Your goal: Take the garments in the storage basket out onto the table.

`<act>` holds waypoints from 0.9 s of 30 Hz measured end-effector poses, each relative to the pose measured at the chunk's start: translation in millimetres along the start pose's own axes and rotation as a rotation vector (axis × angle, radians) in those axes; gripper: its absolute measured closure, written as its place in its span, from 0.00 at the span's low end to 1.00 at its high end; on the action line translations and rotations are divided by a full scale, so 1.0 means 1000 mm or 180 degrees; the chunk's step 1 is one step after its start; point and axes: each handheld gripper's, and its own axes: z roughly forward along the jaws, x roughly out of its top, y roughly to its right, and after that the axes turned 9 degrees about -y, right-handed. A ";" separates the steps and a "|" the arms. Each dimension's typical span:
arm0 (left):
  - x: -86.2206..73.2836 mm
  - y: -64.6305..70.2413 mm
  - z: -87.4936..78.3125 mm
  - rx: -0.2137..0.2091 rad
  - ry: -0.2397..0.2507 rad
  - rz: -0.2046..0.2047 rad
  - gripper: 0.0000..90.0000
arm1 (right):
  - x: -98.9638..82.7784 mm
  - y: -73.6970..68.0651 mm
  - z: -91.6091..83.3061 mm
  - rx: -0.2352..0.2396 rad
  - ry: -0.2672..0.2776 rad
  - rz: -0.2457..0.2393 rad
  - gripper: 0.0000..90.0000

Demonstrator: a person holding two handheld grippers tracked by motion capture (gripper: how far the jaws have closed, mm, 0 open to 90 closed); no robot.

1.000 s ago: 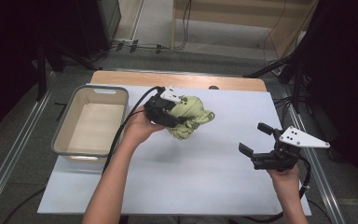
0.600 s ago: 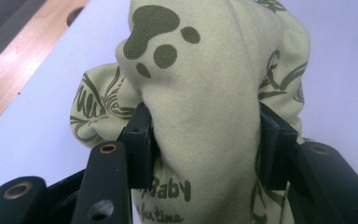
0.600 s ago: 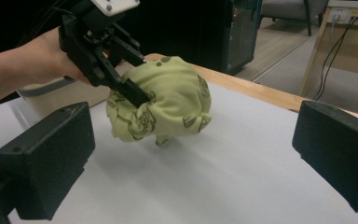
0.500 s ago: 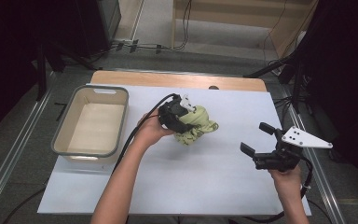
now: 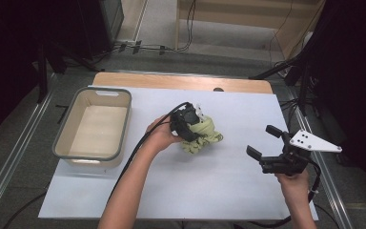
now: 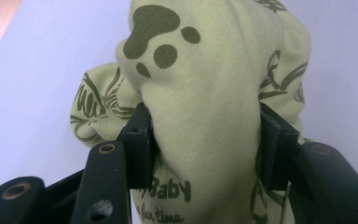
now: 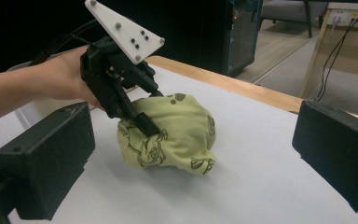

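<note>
A bunched light green baby garment [image 5: 207, 137] with dark paw prints and lettering sits near the middle of the white sheet. My left gripper [image 5: 196, 136] is shut on it from the left, held by a hand. In the left gripper view both pads squeeze a thick fold of the garment [image 6: 214, 88] between the jaws of that gripper [image 6: 205, 135]. The right gripper view shows the cloth [image 7: 182, 133] hanging from the left gripper [image 7: 149, 119], its lower edge seeming to touch the sheet. My right gripper [image 5: 263, 141] hovers open at the table's right, nothing between its jaws [image 7: 191, 158].
A beige tub with a grey rim [image 5: 61, 138] stands on the left part of the white sheet [image 5: 209, 195]. A wooden table edge [image 5: 171, 81] runs along the back. The left gripper's black cable [image 5: 133, 152] trails beside the forearm.
The left hand has carried the garment rightwards, nearer to me and lower, down to the sheet. The right gripper has kept still and open.
</note>
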 end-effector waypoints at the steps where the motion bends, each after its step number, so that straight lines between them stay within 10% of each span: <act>1: 0.000 0.000 0.001 0.0013 -0.0043 0.0018 0.55 | 0.000 0.000 0.000 0.0000 -0.0001 0.0003 0.00; 27: 0.001 -0.001 0.014 -0.0055 -0.0326 -0.0105 0.32 | 0.000 0.000 -0.001 0.0004 0.0005 -0.0005 0.00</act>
